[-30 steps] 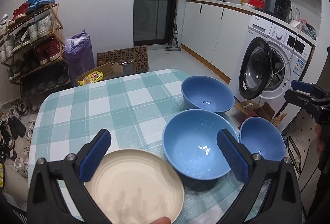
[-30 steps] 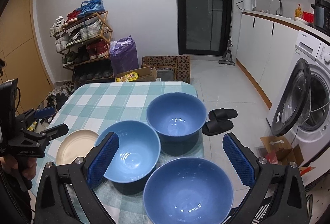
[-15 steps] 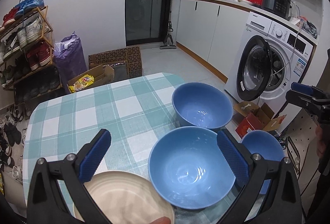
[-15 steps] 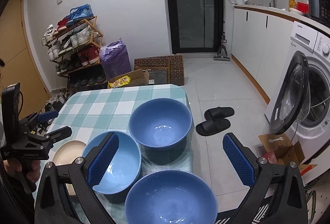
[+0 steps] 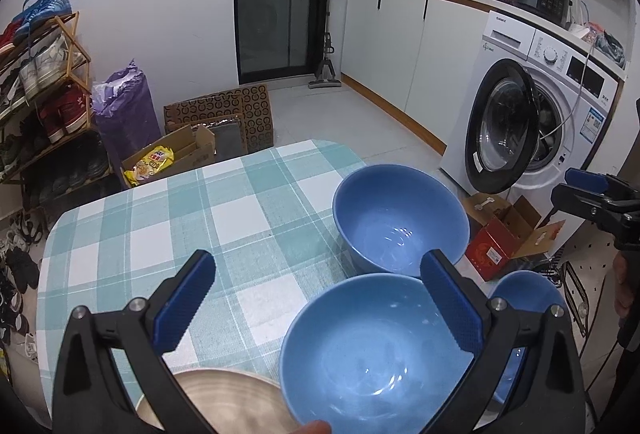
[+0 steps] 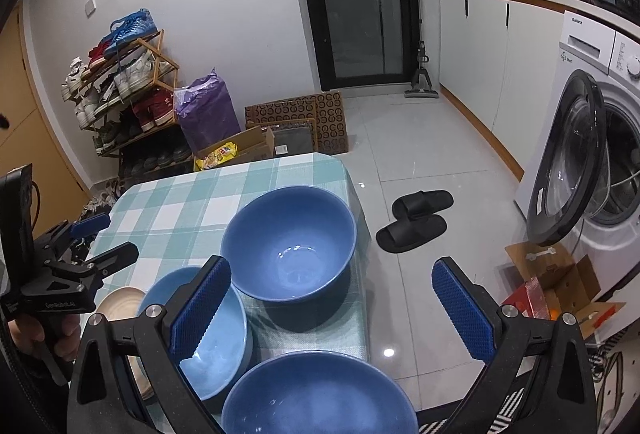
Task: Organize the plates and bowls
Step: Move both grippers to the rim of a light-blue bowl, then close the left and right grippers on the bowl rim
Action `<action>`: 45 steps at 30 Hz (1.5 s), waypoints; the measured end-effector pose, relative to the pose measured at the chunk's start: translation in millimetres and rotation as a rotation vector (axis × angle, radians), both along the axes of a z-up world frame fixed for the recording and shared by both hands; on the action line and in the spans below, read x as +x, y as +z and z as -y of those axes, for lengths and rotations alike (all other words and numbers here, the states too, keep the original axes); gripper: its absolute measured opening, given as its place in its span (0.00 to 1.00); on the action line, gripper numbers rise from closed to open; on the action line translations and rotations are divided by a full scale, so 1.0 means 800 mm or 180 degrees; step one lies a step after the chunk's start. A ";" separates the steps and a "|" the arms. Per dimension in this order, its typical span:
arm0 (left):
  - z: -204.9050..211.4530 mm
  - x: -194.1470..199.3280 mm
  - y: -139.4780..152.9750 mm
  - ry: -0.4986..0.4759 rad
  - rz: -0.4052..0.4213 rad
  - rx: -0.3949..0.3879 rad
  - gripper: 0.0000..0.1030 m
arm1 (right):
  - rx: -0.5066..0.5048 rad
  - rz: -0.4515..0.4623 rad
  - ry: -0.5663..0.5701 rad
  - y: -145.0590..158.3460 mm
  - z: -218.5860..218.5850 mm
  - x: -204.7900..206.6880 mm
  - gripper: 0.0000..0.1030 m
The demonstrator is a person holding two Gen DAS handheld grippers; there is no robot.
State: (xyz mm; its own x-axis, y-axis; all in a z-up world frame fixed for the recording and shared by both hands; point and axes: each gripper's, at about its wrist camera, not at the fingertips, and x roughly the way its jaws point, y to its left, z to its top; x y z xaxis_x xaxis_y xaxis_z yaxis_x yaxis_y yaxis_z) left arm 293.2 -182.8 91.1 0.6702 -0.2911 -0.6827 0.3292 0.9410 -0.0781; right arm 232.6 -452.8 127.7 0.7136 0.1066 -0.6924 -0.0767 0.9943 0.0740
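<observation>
Grippers [image 5: 316, 310] [image 6: 332, 302] wide apart, empty.

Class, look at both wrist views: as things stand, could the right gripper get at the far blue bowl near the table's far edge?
Probably yes. The right gripper is open and empty, and the far blue bowl sits straight ahead between its fingers with nothing above it; the nearest bowl lies below the path.

The round-cornered table under a teal-and-white checked cloth [image 5: 224, 218] lies ahead of the left gripper [image 5: 316, 304]. On it, a blue ceramic bowl [image 5: 360, 354] sits just below the right finger, a second blue bowl [image 5: 400, 222] beyond it, and a cream round plate [image 5: 224, 398] below the left finger.
</observation>
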 end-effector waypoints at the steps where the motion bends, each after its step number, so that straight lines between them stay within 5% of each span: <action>1: 0.002 0.006 -0.004 0.0006 -0.0019 0.0015 1.00 | -0.0009 -0.0006 -0.0001 -0.001 0.000 0.003 0.99; 45: 0.065 0.123 -0.099 -0.0044 -0.0573 0.0271 0.98 | 0.0018 -0.0741 -0.0093 -0.128 0.014 0.138 0.99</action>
